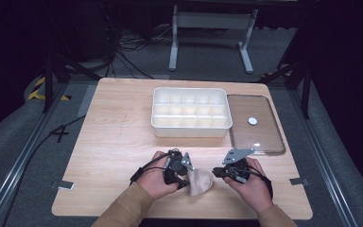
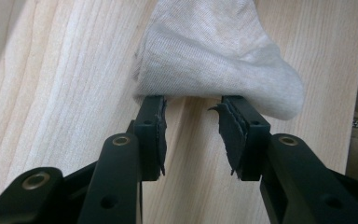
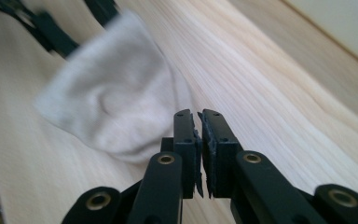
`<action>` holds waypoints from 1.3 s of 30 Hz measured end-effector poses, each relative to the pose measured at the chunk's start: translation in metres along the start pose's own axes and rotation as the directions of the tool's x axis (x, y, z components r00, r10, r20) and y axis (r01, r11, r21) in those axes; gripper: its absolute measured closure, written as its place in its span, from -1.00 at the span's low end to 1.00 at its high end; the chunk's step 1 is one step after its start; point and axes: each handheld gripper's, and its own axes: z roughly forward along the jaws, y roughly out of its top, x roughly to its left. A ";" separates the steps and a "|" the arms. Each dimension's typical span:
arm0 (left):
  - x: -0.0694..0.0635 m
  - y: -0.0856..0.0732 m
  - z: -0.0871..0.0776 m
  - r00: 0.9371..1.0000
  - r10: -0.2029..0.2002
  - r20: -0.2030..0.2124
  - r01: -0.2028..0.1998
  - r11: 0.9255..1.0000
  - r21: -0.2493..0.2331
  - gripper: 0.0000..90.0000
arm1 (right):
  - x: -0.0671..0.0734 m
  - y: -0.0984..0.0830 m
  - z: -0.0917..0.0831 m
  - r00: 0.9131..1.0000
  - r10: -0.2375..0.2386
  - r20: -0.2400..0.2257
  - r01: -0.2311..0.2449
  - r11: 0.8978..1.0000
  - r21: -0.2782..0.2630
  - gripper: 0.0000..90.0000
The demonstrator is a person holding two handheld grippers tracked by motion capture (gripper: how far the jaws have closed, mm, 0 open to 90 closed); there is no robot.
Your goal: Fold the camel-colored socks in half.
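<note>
A pale beige sock (image 1: 199, 182) lies bunched on the wooden table (image 1: 118, 142) near its front edge, between my two hands. My left gripper (image 1: 183, 181) points at the sock from the left. In the left gripper view its jaws stand open (image 2: 193, 105), the sock's edge (image 2: 214, 51) lies right at the fingertips, and bare wood shows in the gap. My right gripper (image 1: 216, 172) sits just right of the sock. Its jaws (image 3: 199, 116) are almost together, only a thin slit apart and gripping nothing, with the sock (image 3: 107, 102) a little beyond them to the left.
A white tray (image 1: 190, 132) divided into several compartments stands at the table's middle back. To its right a clear lid (image 1: 260, 137) with a white knob (image 1: 252, 121) lies flat. Bare wood stretches left of the tray.
</note>
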 end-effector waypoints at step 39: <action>-0.012 0.010 0.006 0.997 0.050 -0.050 -0.052 0.998 -0.027 0.29 | 0.032 0.002 0.036 0.987 0.021 -0.161 -0.008 0.997 0.081 0.85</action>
